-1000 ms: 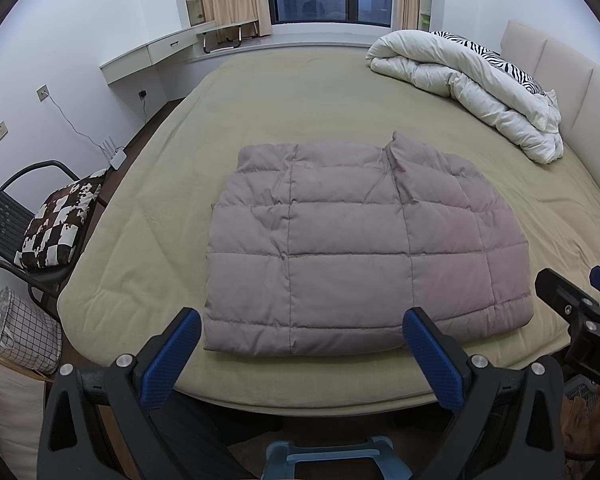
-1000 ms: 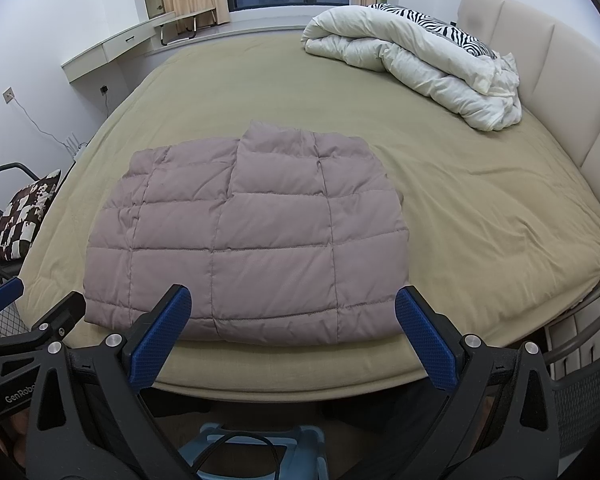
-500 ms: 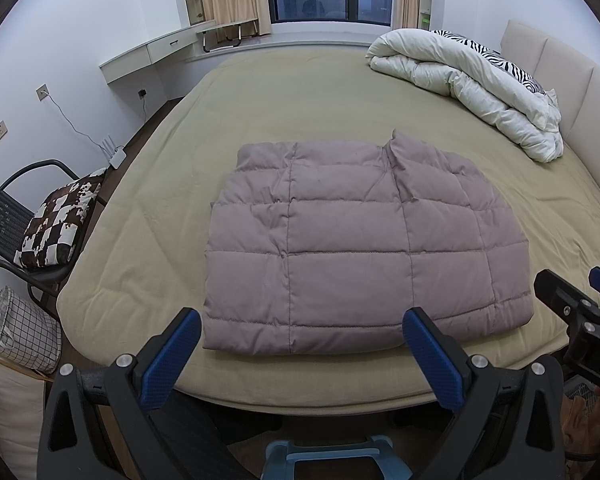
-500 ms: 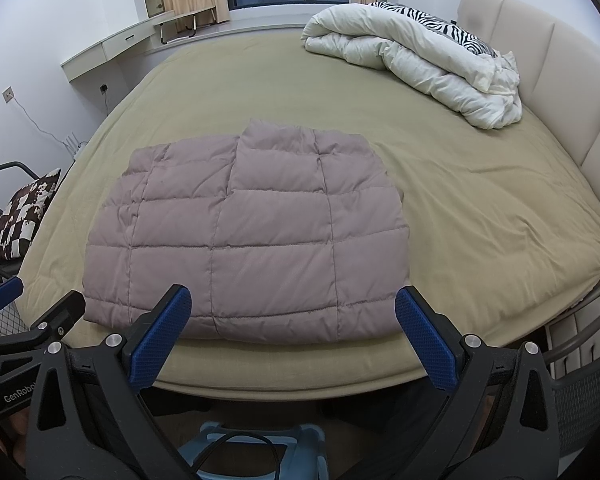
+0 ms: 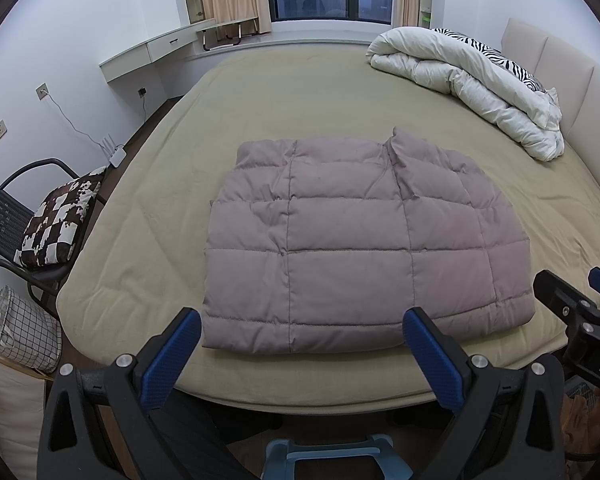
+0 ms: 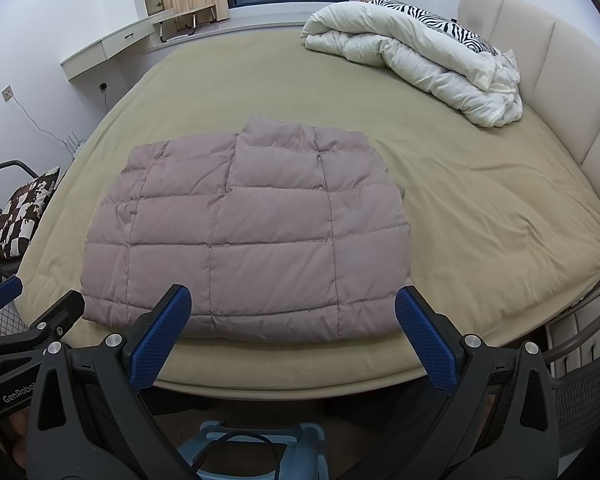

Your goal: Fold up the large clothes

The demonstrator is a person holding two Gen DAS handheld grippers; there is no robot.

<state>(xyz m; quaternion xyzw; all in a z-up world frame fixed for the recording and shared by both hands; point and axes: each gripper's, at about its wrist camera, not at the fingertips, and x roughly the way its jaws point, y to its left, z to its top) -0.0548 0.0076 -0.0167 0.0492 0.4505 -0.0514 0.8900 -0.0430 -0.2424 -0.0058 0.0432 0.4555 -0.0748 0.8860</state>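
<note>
A mauve quilted puffer jacket [image 5: 356, 240] lies flat on the olive bed, folded into a rough rectangle with its collar at the far side; it also shows in the right wrist view [image 6: 252, 236]. My left gripper [image 5: 302, 328] is open and empty, held off the bed's near edge just short of the jacket's hem. My right gripper [image 6: 292, 304] is open and empty, also just short of the hem. Each gripper shows at the edge of the other's view.
A white duvet with a zebra pillow [image 5: 472, 80] is piled at the far right by the padded headboard [image 5: 580, 92]. A black chair with a checked cushion [image 5: 56, 220] and a mesh basket [image 5: 24, 332] stand left of the bed.
</note>
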